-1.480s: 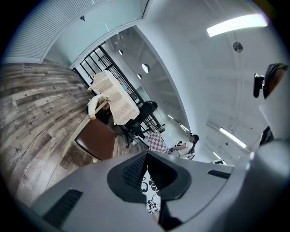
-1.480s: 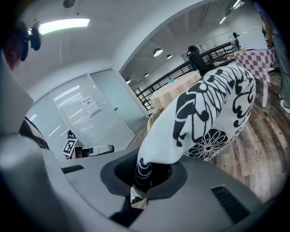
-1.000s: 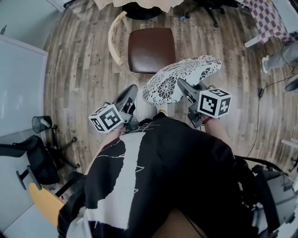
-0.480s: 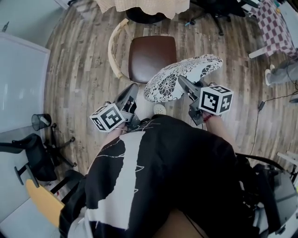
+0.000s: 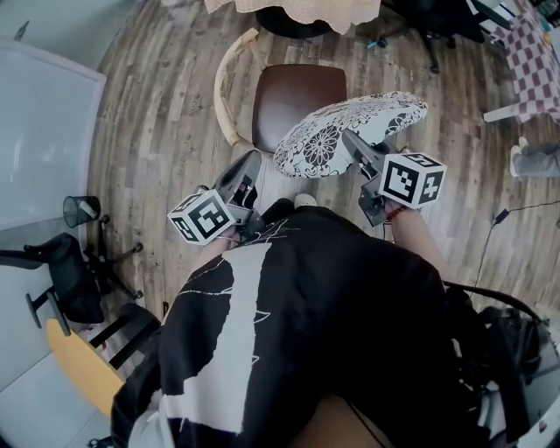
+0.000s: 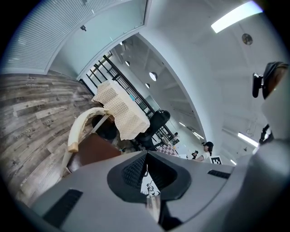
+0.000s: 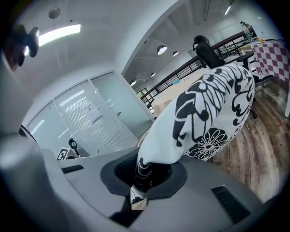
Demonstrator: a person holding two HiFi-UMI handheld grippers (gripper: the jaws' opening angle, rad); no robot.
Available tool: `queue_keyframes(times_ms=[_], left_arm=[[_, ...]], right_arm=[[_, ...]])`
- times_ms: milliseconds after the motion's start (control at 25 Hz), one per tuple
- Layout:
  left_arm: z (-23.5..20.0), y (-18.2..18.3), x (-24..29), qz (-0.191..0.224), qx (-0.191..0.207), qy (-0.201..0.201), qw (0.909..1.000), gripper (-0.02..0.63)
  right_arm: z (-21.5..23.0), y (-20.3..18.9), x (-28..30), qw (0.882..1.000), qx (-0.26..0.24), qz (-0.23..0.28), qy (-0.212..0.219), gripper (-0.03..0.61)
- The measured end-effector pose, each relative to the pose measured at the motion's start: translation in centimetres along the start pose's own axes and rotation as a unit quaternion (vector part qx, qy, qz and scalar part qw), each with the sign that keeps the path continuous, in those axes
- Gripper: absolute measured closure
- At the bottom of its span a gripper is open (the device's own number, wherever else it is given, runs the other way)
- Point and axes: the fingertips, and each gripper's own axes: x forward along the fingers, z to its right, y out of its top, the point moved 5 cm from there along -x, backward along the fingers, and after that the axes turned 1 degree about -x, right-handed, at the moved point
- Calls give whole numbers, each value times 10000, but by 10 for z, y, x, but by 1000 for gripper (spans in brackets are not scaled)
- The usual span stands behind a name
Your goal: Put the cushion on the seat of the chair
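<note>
The chair has a brown seat (image 5: pixel 293 92) and a curved cream backrest (image 5: pixel 225 96); it stands on the wood floor ahead of me. The black-and-white floral cushion (image 5: pixel 350 131) hangs in the air beside the seat's near right corner. My right gripper (image 5: pixel 348 138) is shut on its edge, and the fabric runs down between the jaws (image 7: pixel 145 174). My left gripper (image 5: pixel 254 160) is just left of the cushion and apart from it. Its jaws meet at the tips (image 6: pixel 146 154) with nothing held. In the left gripper view it points at the seat (image 6: pixel 93 149).
A table with a beige checked cloth (image 5: pixel 297 9) stands behind the chair. At the left are a glass partition (image 5: pixel 44 149), a wire bin (image 5: pixel 80 210) and a black office chair (image 5: pixel 66 280). A red checked cloth (image 5: pixel 538 61) and a floor cable (image 5: pixel 494 227) are at the right.
Both grippers and the cushion have moved forward toward the chair. The cushion's edge now lies next to the seat's near right corner.
</note>
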Motion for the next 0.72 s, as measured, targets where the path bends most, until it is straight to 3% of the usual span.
queue_keyframes(times_ms=[360,720], left_arm=[[-12,15,4,162,-27,126,9998,600],[-20,25,21,-100,208,-76,9997,600]], right_arm=[[-7,15,26,9998,129,156,44,549],[-3,19,39,9989,304,343,-42,549]])
